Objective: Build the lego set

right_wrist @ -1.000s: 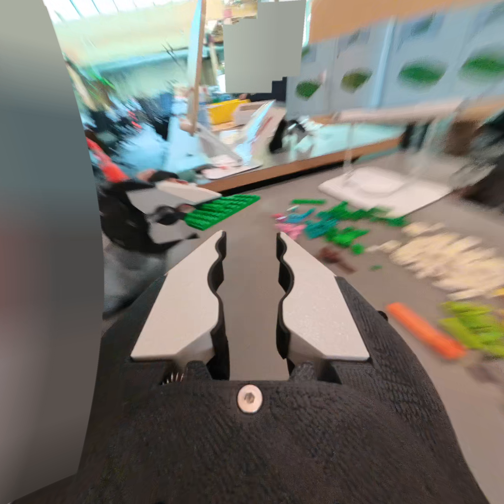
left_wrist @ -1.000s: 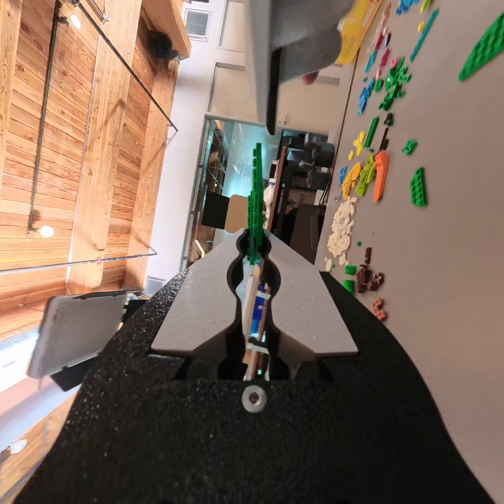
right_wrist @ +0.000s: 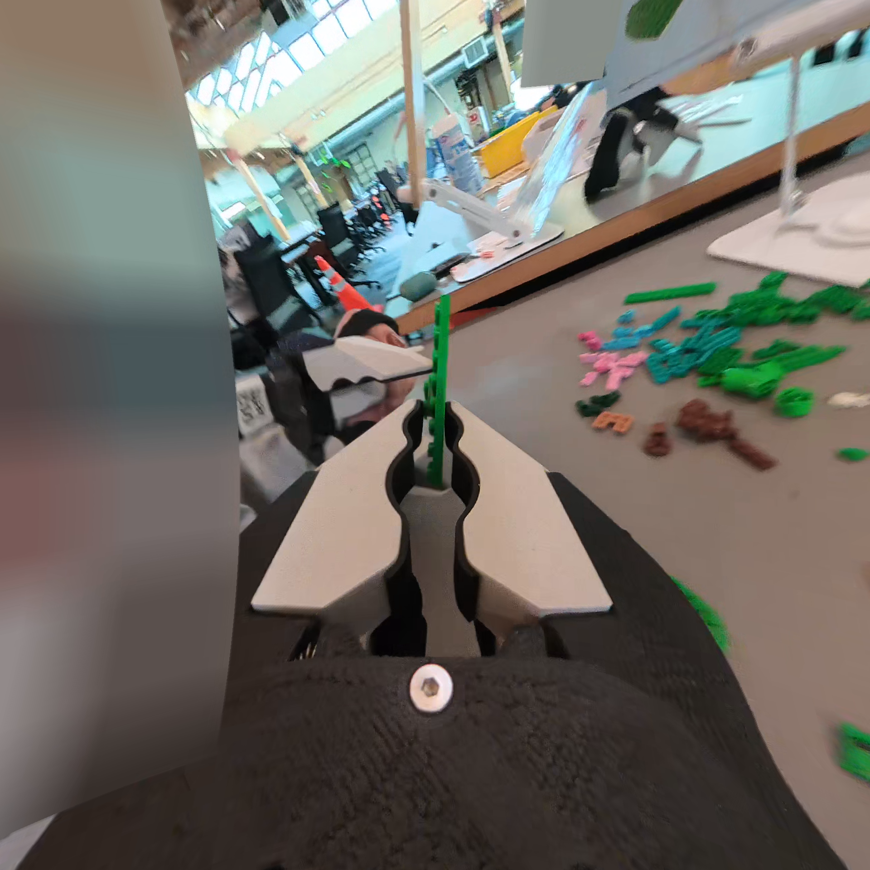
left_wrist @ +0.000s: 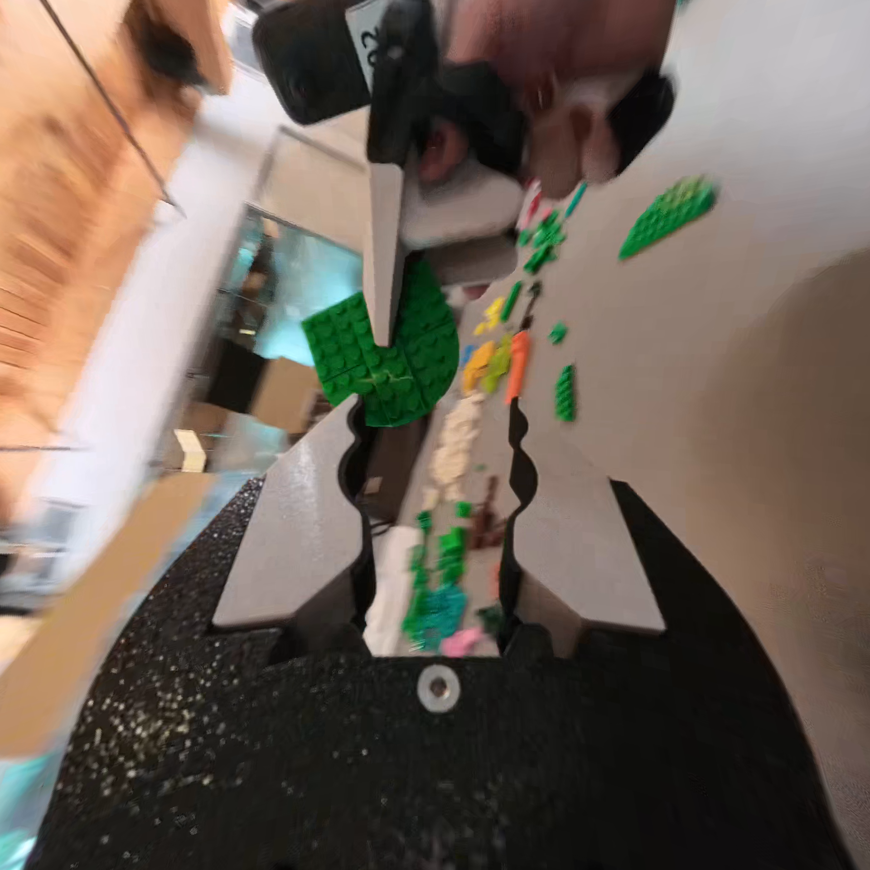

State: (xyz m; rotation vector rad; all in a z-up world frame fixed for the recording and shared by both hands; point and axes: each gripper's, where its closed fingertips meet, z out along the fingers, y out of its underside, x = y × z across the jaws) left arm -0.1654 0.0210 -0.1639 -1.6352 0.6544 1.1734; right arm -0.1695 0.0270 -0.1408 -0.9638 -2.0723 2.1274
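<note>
A flat green plate assembly (left_wrist: 414, 362), made of several studded plates, is held in the air above the grey table (left_wrist: 706, 423). My right gripper (right_wrist: 435, 410) is shut on it. In the right wrist view the plate (right_wrist: 441, 358) stands edge-on between the pads, which press on both faces. In the left wrist view, one right finger (left_wrist: 382, 263) comes down from the top across the plate's face. My left gripper (left_wrist: 433, 402) is wide open with nothing between its pads, and the plate's lower edge is just beyond its left fingertip. The left gripper's finger (right_wrist: 372, 360) is just left of the plate.
Loose bricks lie sorted by colour on the table: an orange piece (left_wrist: 518, 367), a white pile (left_wrist: 456, 442), green plates (left_wrist: 668, 221), pink (right_wrist: 612, 365), teal (right_wrist: 687, 348) and brown (right_wrist: 706, 423) heaps. A white stand base (right_wrist: 800, 235) sits at the far right. A person's hand (left_wrist: 565, 94) holds the right gripper.
The left gripper was shut on the green plate and has opened and let go. The right gripper was open and has closed on the plate. The plate has turned face-on to the left view.
</note>
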